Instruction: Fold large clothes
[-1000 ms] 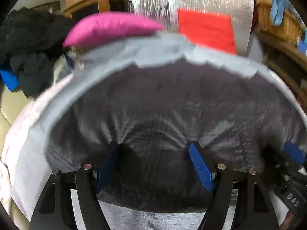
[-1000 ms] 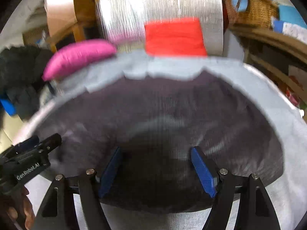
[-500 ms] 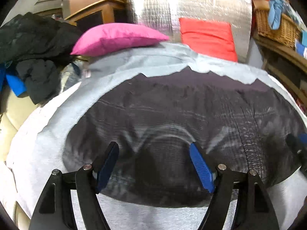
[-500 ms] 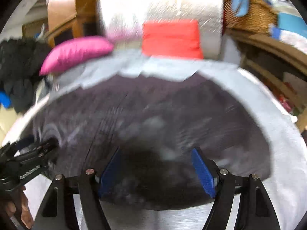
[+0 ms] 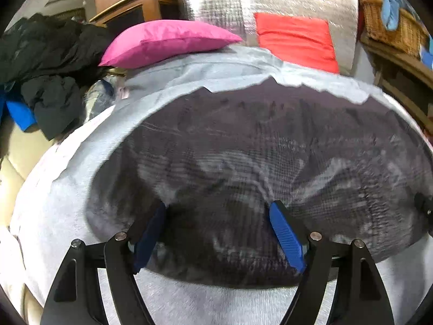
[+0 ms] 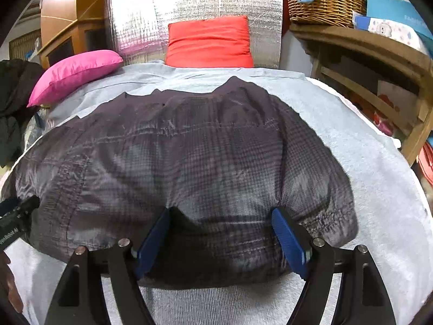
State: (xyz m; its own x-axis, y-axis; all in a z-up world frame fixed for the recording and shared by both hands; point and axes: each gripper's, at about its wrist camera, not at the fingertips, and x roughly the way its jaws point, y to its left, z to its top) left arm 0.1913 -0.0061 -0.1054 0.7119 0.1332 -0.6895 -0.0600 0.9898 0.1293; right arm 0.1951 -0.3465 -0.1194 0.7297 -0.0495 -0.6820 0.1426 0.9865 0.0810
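Observation:
A dark plaid garment (image 5: 257, 140) (image 6: 189, 149) lies spread on a light grey cover (image 5: 67, 203) (image 6: 365, 149). My left gripper (image 5: 217, 205) stands open over the garment's near edge, fingertips dipping into the puckered cloth without the pads pressing on it. My right gripper (image 6: 220, 211) sits over the same edge further right. Its jaws are opening, with loose fabric between them and nothing clamped. The left gripper (image 6: 19, 216) shows at the right wrist view's left edge. The right gripper (image 5: 423, 205) peeks in at the left wrist view's right edge.
A pink pillow (image 5: 167, 40) (image 6: 73, 73) and a red cushion (image 5: 295, 38) (image 6: 208, 43) rest at the cover's far end against a silver foil panel (image 6: 189, 5). Black clothes (image 5: 46, 62) are piled at the left. A wooden shelf (image 6: 379, 62) with a wicker basket (image 6: 322, 0) stands at the right.
My right gripper has shifted to the right along the garment's near edge, away from the left one. The left gripper has barely moved. The garment now lies flatter.

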